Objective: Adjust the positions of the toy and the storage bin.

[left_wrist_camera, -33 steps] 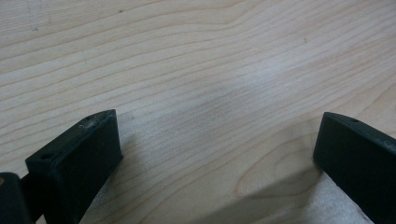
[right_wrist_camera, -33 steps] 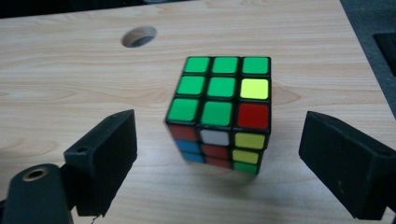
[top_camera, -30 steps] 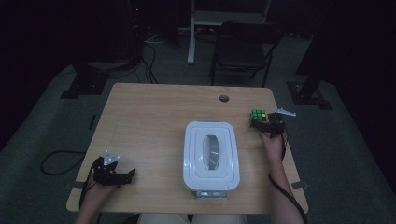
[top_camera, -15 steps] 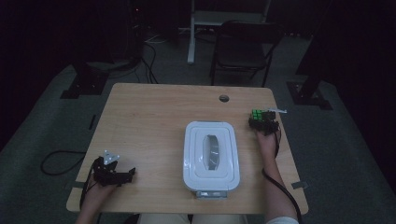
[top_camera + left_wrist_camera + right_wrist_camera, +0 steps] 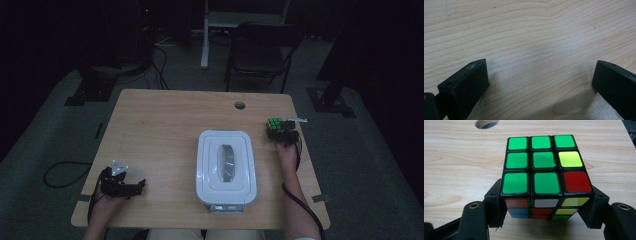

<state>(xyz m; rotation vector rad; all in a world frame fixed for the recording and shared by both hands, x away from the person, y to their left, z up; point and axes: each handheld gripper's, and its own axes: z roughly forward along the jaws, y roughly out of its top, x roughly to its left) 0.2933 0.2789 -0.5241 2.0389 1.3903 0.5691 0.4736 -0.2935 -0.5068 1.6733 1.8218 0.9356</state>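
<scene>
A scrambled colour cube (image 5: 544,162), mostly green on top, sits near the table's right edge (image 5: 274,123). My right gripper (image 5: 546,200) has it between its black jaws, which have just been closing and now press on both of its sides. In the high view the right gripper (image 5: 278,131) reaches forward from the person's right hand onto the cube. My left gripper (image 5: 136,186) rests at the table's near left corner. Its jaws stand wide apart over bare wood (image 5: 540,75).
A white lidded box (image 5: 226,165) with a handle on top stands at the middle front of the wooden table (image 5: 165,125). A round cable hole (image 5: 240,105) lies behind it. A dark chair (image 5: 260,50) stands beyond the far edge.
The right gripper's jaws have closed onto the cube, and the right hand has edged slightly towards it. The left gripper has not moved.
</scene>
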